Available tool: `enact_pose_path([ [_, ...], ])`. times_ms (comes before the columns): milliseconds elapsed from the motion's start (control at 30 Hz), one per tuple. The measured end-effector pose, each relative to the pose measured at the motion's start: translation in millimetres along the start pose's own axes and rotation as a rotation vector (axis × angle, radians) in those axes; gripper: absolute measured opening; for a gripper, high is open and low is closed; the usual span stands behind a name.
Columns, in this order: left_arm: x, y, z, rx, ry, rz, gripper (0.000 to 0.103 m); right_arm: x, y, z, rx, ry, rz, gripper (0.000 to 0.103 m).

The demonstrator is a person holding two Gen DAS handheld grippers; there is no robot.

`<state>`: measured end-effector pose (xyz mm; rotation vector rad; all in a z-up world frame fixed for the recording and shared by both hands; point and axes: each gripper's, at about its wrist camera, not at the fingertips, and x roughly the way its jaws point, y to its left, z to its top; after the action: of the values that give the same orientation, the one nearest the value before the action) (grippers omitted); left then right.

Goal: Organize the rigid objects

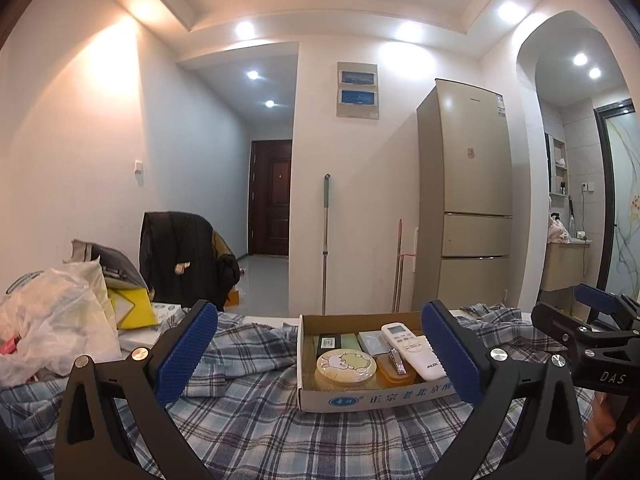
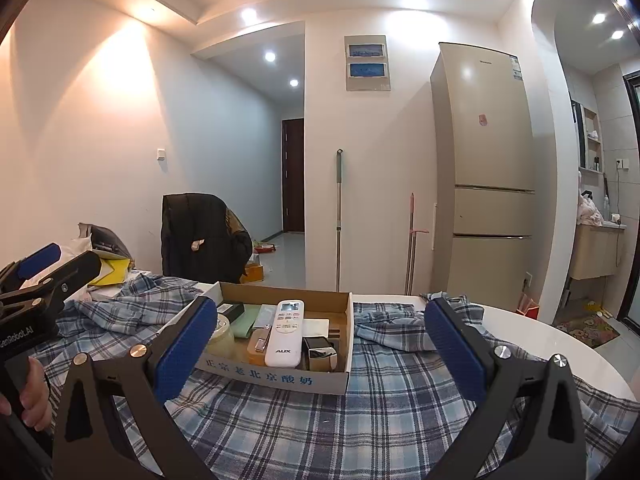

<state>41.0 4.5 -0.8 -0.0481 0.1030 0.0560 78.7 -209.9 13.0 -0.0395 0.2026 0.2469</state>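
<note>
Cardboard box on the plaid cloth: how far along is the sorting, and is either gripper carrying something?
Looks nearly done: the cardboard box already holds the white remote, round yellow tin, amber soap case with nail clipper, green packs and a shiny metal item. Nothing is in hand: left gripper and right gripper are open and empty. No loose rigid item shows on the plaid cloth; the clutter at far left may remain.

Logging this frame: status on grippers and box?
Left gripper open, empty. Right gripper open, empty. Cardboard box on plaid cloth, remote inside. Nothing blocking.
</note>
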Motion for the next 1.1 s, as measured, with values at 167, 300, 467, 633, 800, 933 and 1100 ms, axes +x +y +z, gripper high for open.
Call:
enact_pose_path([
  [167, 1.0, 1.4, -0.4, -0.006, 0.005, 0.002, 0.103, 1.4, -0.2, -0.5, 0.002, 0.006, -0.004, 0.103],
  [300, 0.4, 1.0, -0.2, 0.002, -0.001, 0.002, 0.103, 1.6, -0.5, -0.7, 0.002, 0.007, -0.004, 0.103],
  [467, 0.7, 0.6, -0.4, 0.001, 0.004, 0.004, 0.103, 1.9, -0.4, -0.9, 0.001, 0.007, -0.003, 0.103],
  [633, 0.9, 0.9, 0.2, 0.002, 0.005, 0.004, 0.103, 1.7, -0.2, -0.7, 0.001, 0.007, -0.004, 0.103],
  [800, 1.2, 0.9, 0.0, 0.002, 0.006, 0.004, 0.103, 2.8, -0.3, -1.3, 0.0, 0.012, -0.006, 0.103],
  [933, 0.7, 0.9, 0.4, 0.003, 0.004, 0.004, 0.103, 2.3, -0.6, -1.7, 0.0, 0.01, -0.005, 0.103],
  [1100, 0.7, 0.9, 0.2, 0.003, 0.004, 0.004, 0.103, 2.5, -0.6, -1.8, 0.001, 0.011, -0.004, 0.103],
])
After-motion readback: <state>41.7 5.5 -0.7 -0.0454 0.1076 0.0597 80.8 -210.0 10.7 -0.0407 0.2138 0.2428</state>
